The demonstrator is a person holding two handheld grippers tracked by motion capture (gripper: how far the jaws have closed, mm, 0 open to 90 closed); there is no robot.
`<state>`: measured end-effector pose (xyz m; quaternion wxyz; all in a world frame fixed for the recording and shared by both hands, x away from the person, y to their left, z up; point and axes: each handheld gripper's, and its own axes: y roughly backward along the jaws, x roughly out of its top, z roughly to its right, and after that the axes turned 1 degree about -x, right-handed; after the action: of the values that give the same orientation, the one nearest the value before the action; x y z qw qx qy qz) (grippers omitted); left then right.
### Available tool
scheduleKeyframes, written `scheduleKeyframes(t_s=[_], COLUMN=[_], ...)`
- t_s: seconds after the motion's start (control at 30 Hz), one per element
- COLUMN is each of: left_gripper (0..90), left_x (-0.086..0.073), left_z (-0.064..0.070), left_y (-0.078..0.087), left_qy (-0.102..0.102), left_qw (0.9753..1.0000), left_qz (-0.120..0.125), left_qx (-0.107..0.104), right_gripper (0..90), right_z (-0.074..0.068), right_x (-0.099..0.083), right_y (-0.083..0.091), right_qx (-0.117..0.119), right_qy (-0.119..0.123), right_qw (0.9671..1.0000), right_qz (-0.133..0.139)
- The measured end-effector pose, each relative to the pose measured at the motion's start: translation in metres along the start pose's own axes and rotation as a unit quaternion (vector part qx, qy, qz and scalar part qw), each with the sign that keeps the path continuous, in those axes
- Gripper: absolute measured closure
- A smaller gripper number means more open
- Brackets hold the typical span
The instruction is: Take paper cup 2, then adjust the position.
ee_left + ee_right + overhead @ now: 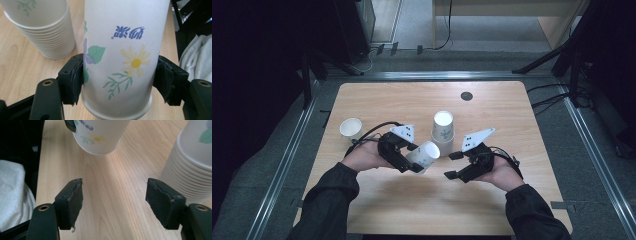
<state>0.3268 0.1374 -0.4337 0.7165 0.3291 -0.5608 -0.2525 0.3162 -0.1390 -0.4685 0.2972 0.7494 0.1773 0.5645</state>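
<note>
My left gripper (412, 157) is shut on a white paper cup (424, 155) printed with flowers, held tilted above the table. In the left gripper view both pads press the sides of that cup (122, 57), with its rim toward the camera. A stack of upside-down paper cups (442, 131) stands just behind it, mid-table. My right gripper (453, 165) is open beside the stack, nothing between its jaws. The right gripper view shows the held cup (100, 135) ahead and the stack (192, 170) at the right.
A single upright paper cup (350, 128) stands at the table's left side. A dark round grommet (466, 96) sits near the far edge. The wooden table (432, 205) has bare room at the front. Metal rails and cables run around the table.
</note>
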Motion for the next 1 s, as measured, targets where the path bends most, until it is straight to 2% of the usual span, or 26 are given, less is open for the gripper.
scheduleKeyframes(t_s=[0.1,0.27,0.37,0.5,0.73,0.83,1.0], left_gripper=[31.3,31.3,31.3,31.3,31.3,31.2,31.2], left_x=[-0.001,0.001,0.006,0.013,0.012,0.012,0.011], left_z=[-0.001,0.002,0.007,0.013,0.014,0.015,0.016], left_y=[0.001,-0.001,-0.003,-0.004,-0.013,-0.020,-0.030], left_qy=[0.001,0.004,-0.008,-0.021,-0.024,-0.027,-0.034], left_qw=[0.9999,0.9993,0.9973,0.9968,0.9949,0.9932,0.9910], left_qz=[-0.002,-0.032,-0.064,-0.073,-0.096,-0.111,-0.129], left_qx=[0.011,0.020,0.034,0.026,0.021,0.023,0.013], right_gripper=[30.3,30.3,30.0,30.0,29.5,29.5,29.5], right_z=[0.001,0.000,-0.001,-0.002,-0.005,-0.005,-0.006], right_x=[0.000,0.001,0.001,0.003,0.004,0.005,0.005], right_y=[0.000,-0.006,-0.007,-0.007,-0.010,-0.011,-0.016], right_qx=[-0.005,-0.005,-0.009,-0.006,-0.004,-0.001,0.005], right_qy=[-0.006,-0.003,-0.002,-0.001,0.008,0.010,0.015], right_qw=[0.9999,1.0000,1.0000,0.9999,0.9999,0.9998,0.9998], right_qz=[0.008,0.006,0.002,0.016,0.014,0.016,0.012])
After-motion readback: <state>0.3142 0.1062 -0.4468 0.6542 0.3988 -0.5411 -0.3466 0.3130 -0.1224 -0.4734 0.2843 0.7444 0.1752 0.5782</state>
